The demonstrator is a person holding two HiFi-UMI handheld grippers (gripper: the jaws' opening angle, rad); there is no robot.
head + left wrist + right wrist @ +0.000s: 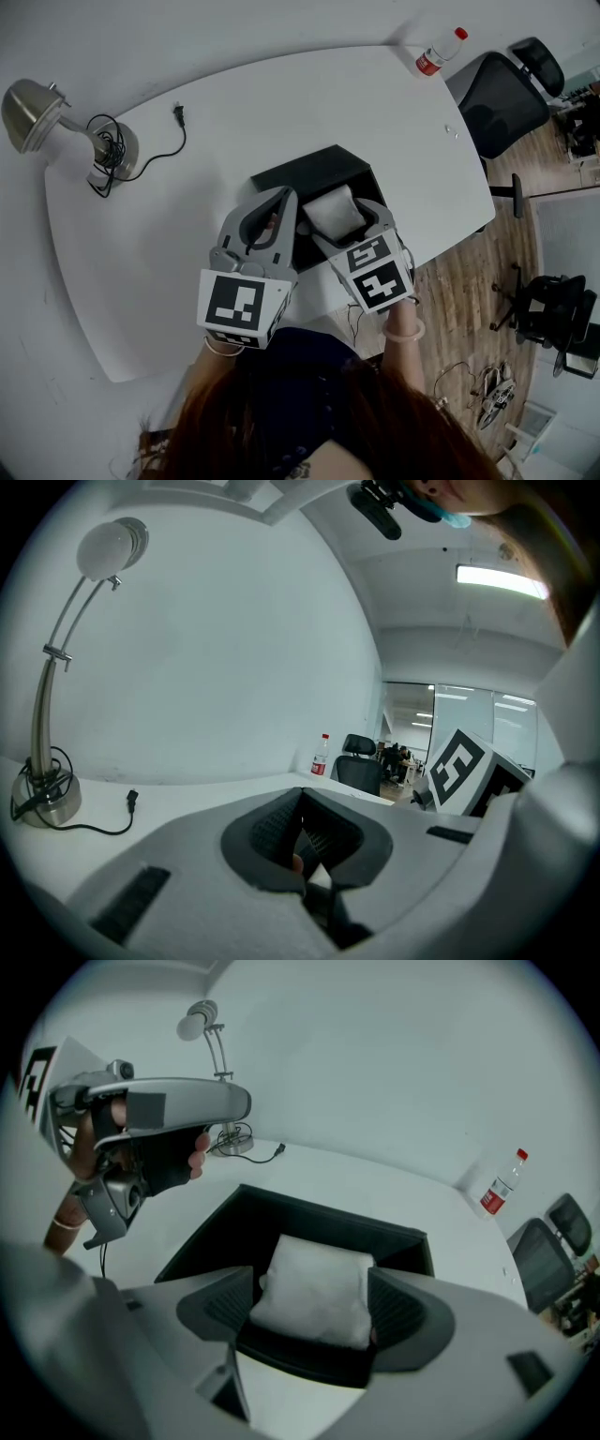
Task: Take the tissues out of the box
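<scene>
A black open-topped box (314,172) stands on the white table (234,131), close to the near edge. A white tissue pack (333,214) lies in its near end. My right gripper (343,223) reaches into the box with its jaws spread wide, open. In the right gripper view the tissue pack (314,1288) lies between the two pads (398,1312), inside the box (309,1213). My left gripper (281,199) hovers at the box's left side. Its jaws are shut and empty in the left gripper view (302,841). It also shows from the side in the right gripper view (239,1105).
A metal desk lamp (37,117) with a coiled cord and loose plug (178,114) stands at the table's far left. A red-capped bottle (439,52) lies at the far right corner. Office chairs (502,98) stand on the wood floor to the right.
</scene>
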